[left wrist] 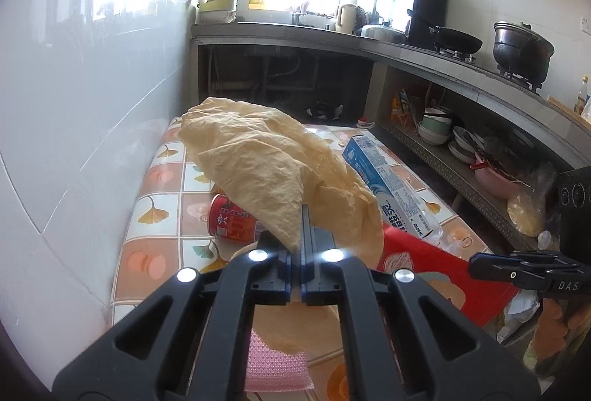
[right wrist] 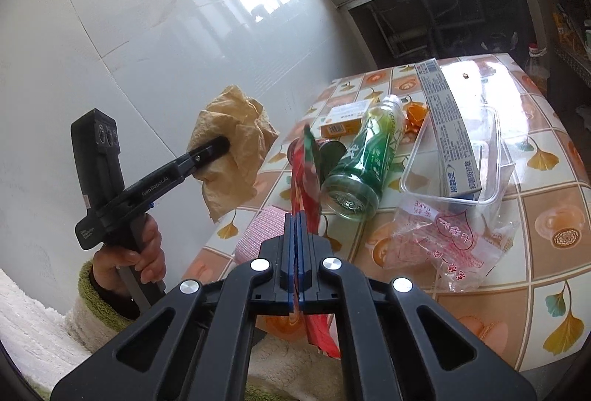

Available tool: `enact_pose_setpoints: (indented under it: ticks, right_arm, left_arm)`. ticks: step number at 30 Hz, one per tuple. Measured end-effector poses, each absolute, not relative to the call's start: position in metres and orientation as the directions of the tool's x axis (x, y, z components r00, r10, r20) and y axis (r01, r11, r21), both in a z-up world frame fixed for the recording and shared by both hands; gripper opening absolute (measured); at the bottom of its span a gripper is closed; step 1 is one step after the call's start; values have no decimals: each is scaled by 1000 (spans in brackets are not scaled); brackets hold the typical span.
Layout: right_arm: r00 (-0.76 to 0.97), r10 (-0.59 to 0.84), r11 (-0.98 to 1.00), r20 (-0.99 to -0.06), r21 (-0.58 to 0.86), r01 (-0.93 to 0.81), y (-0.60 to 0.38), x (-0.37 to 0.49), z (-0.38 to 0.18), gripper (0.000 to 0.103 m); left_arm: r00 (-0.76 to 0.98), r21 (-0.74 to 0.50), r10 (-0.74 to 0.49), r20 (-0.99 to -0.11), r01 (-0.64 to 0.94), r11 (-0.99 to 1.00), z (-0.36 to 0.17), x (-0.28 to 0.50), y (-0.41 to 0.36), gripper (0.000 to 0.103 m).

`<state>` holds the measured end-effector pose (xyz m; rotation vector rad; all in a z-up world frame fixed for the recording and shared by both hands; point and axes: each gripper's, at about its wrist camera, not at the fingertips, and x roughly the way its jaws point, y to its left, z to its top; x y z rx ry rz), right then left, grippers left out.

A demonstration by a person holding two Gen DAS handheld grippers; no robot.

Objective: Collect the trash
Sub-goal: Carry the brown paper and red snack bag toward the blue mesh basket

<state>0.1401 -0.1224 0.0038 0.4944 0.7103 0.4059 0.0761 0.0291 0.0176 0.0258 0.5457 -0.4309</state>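
Note:
My left gripper (left wrist: pixel 297 216) is shut on a crumpled tan paper napkin (left wrist: pixel 266 164) and holds it above the tiled table (left wrist: pixel 162 253); it also shows in the right wrist view (right wrist: pixel 221 146) with the napkin (right wrist: pixel 236 138) at the table's left edge. My right gripper (right wrist: pixel 297 220) is shut on the edge of a red bag (right wrist: pixel 304 172), which shows in the left wrist view (left wrist: pixel 443 268) beside the right gripper (left wrist: pixel 480 266). A red can (left wrist: pixel 231 220), a green bottle (right wrist: pixel 365 157) and a blue-white box (right wrist: pixel 443 127) lie on the table.
A clear plastic tray (right wrist: pixel 491 157), a clear cake wrapper (right wrist: pixel 443 242), a small orange box (right wrist: pixel 340 123) and a pink pad (right wrist: pixel 258 234) lie on the table. A white tiled wall (left wrist: pixel 74 105) is on the left. Kitchen counter with pots (left wrist: pixel 521 46) is at the right.

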Motion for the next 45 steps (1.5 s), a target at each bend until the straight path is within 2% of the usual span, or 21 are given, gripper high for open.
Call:
enact_pose_setpoints:
  ticks: [20, 31, 39, 45]
  right_arm:
    - [791, 494, 797, -360, 550, -248, -147, 132, 52, 0]
    - [879, 409, 815, -247, 532, -229, -193, 111, 93, 0]
    - [888, 362, 800, -282, 583, -140, -227, 95, 67, 0]
    - [837, 364, 775, -409, 631, -29, -244, 93, 20, 1]
  left_arm:
    - [798, -56, -386, -463, 409, 911, 50, 62, 22, 2]
    - [796, -56, -427, -429, 449, 892, 67, 54, 7, 2]
    - [768, -74, -440, -466, 462, 884, 53, 59, 0, 2]
    - [750, -80, -440, -494, 465, 882, 39, 65, -1, 2]
